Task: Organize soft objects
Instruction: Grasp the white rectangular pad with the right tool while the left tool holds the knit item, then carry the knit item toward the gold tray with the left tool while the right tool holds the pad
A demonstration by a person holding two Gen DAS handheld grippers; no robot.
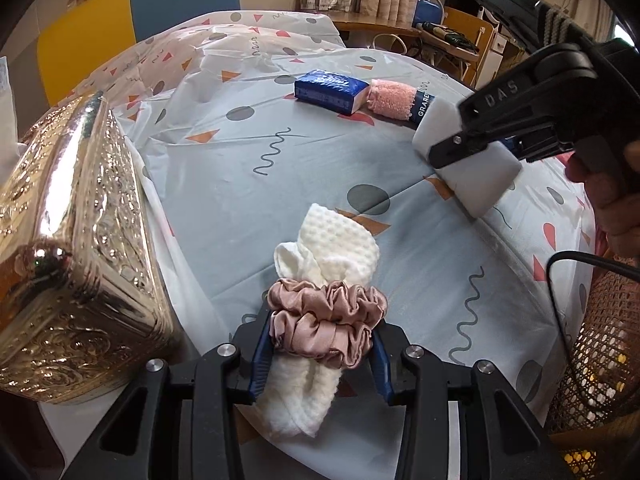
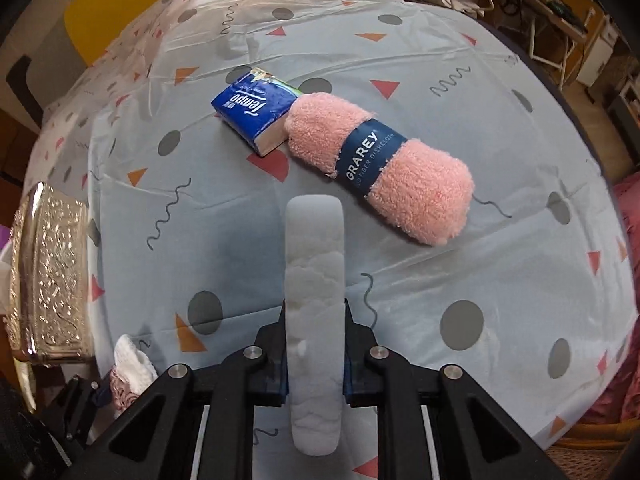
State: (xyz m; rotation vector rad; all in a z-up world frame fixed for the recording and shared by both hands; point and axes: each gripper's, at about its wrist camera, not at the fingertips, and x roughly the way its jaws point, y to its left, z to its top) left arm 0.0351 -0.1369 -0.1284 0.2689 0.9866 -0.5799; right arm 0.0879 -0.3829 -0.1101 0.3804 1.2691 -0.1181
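Note:
My left gripper (image 1: 320, 344) is shut on a rolled white waffle cloth (image 1: 340, 244) bound by a pink satin scrunchie (image 1: 326, 320), just above the table. My right gripper (image 2: 316, 356) is shut on a white sponge block (image 2: 315, 280), held on edge above the table; it also shows in the left wrist view (image 1: 468, 160). A blue Tempo tissue pack (image 2: 254, 110) and a rolled pink dishcloth (image 2: 380, 168) with a blue GRAREY band lie side by side, touching, at the far middle of the table. They also show in the left wrist view as the pack (image 1: 330, 90) and the dishcloth (image 1: 394, 100).
An ornate silver metal box (image 1: 76, 256) stands at the table's left edge, close to my left gripper; it also shows in the right wrist view (image 2: 48, 276). The table wears a patterned light-blue cloth (image 2: 440, 260). A wicker chair (image 1: 600, 352) is at the right; yellow and blue chairs stand behind.

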